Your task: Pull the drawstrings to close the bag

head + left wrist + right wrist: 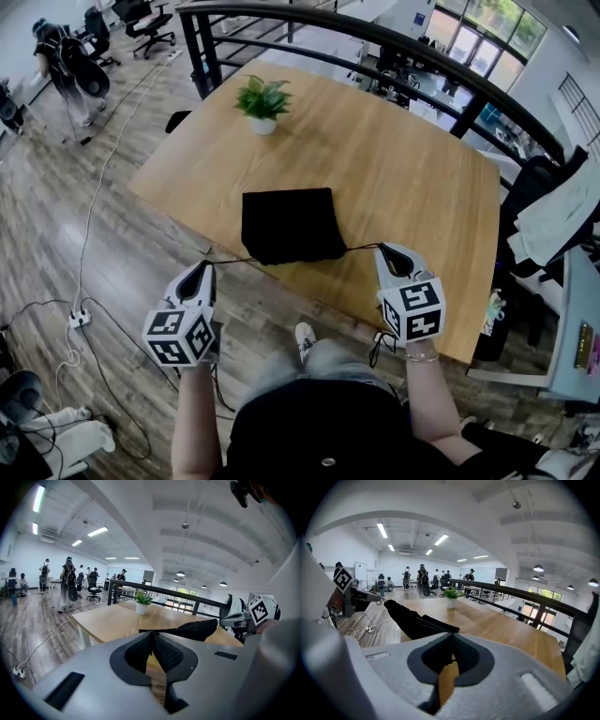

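A black drawstring bag [289, 225] lies flat near the front edge of the wooden table [403, 178], its gathered mouth towards me. A thin black cord runs out from each side of the mouth. My left gripper [208, 266] is shut on the left drawstring [232, 261], just off the table's edge. My right gripper [381, 247] is shut on the right drawstring [360, 248]. In the left gripper view the cord [146, 631] leads from the closed jaws to the bag [197, 629]. In the right gripper view the bag [411, 619] hangs stretched towards the left gripper [358, 597].
A small potted plant [262, 101] stands at the table's far side. A black railing [375, 39] curves behind the table. White cloth drapes a chair [561, 217] at right. Cables and a power strip [79, 319] lie on the floor at left; people stand far off.
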